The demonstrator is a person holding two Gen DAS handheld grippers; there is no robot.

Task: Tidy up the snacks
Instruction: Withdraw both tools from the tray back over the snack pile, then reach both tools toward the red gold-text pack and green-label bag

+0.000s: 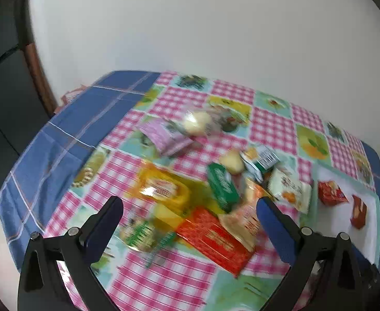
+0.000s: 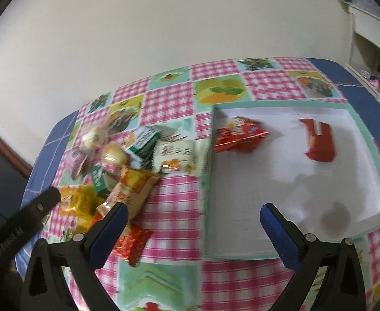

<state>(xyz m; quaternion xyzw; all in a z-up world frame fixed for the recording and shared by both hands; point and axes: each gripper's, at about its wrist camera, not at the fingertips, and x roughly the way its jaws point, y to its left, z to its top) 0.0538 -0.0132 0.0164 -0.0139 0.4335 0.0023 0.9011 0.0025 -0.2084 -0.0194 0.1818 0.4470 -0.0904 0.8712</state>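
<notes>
A loose pile of snack packets lies on the checked tablecloth. In the left wrist view my left gripper [image 1: 188,207] hangs open above it, over a yellow packet [image 1: 161,189], a green packet [image 1: 222,185] and a red-orange packet [image 1: 215,235]. A purple packet [image 1: 164,136] lies farther back. In the right wrist view my right gripper [image 2: 193,209] is open and empty over the left rim of a shallow white tray [image 2: 280,181]. Two red packets [image 2: 239,134] [image 2: 319,140] lie in the tray. A white packet [image 2: 177,158] leans against its left edge.
The left gripper's black finger [image 2: 42,202] shows at the left of the right wrist view, beside the pile. A white wall stands behind the table. The blue cloth [image 1: 68,129] hangs over the table's left edge. White shelving [image 2: 371,39] stands at far right.
</notes>
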